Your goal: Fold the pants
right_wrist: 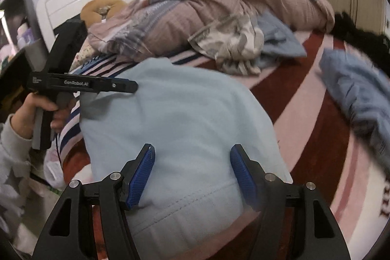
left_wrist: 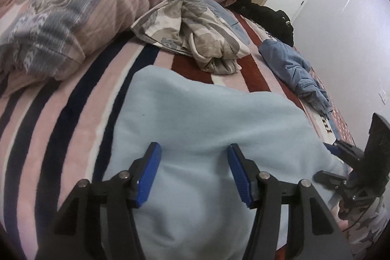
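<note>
Right wrist view: pants soft, light fleece, limp; right gripper and left gripper both spread wide, empty, over pants; grab stitched hem.

Both wrist views look close and low across the pale blue pants toward the heaped quilt.

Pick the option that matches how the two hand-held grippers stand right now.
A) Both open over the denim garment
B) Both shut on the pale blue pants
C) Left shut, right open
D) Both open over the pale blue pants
D: the left hand-held gripper and the right hand-held gripper each show blue pads spread apart, with the pale blue pants lying between and beyond them.
</note>
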